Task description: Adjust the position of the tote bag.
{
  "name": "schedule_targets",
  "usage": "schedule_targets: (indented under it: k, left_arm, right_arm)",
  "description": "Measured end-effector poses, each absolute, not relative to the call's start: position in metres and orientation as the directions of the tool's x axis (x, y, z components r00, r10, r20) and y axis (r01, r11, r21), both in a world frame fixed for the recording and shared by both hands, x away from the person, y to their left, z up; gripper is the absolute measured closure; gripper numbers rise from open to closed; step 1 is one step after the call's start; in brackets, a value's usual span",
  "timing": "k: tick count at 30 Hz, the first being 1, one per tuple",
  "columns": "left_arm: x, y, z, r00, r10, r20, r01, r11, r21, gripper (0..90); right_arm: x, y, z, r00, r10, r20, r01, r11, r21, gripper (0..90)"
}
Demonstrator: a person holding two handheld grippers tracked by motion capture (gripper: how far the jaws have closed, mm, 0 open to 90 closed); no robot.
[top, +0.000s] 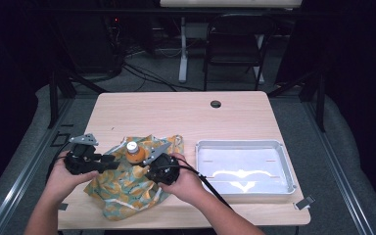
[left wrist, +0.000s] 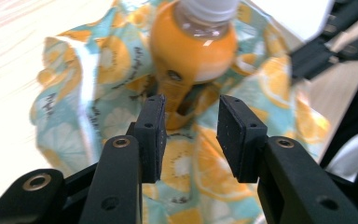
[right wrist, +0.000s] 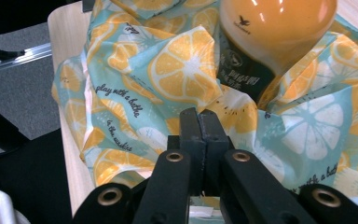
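- Bottle (top: 133, 151) w/ orange drink + white cap stands upright on the lemon-print cloth (top: 127, 188), lower left of centre in high view, btwn the two grippers; long axis vertical
- Cloth bunched round bottle's base, rest spread on the surface (top: 176, 115)
- Left gripper (top: 115, 163) lies left of bottle, jaws pointing right toward its lower half; in left gripper view the bottle sits dead ahead, just past the pads, neck at top centre of frame
- Left jaws at a mid gap, nothing pinched btwn them; cloth seen through the gap
- Right gripper (right wrist: 199, 122) comes in from bottle's right, touching or nearly so; jaws pressed together at cloth level just below the bottle. Can't tell if a fold of cloth is caught btwn the pads
- Both about equally near; right hand (top: 186, 183) looks a bit closer to the base
- Pose: both forearms enter from bottom of frame, hands angled inward, grippers roughly level & facing each other
- Judgement: next move turns on left jaws lining up w/ bottle body straight ahead
- White tray (top: 284, 152) at right, well apart from the cloth
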State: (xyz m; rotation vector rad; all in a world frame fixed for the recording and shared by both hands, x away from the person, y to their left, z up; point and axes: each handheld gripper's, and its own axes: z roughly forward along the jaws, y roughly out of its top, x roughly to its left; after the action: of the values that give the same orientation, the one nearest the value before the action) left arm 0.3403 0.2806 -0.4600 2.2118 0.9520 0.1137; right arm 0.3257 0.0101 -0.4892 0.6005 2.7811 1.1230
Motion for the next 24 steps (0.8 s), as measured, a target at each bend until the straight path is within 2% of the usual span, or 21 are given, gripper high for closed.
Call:
schedule_targets:
  k: [8, 24]
  left_arm:
    - [0.345, 0.289, -0.468, 0.678, 0.711, -0.189, 0.633, -0.434, 0.641, 61.9]
    - [0.354, 0.297, -0.485, 0.645, 0.735, -0.21, 0.673, -0.417, 0.611, 61.7]
  right_arm:
    - [0.316, 0.009, -0.492, -0.93, 0.361, 0.066, 0.305, 0.661, 0.686, 90.0]
    - [0.303, 0.008, -0.502, -0.936, 0.342, 0.086, 0.305, 0.665, 0.681, 90.0]
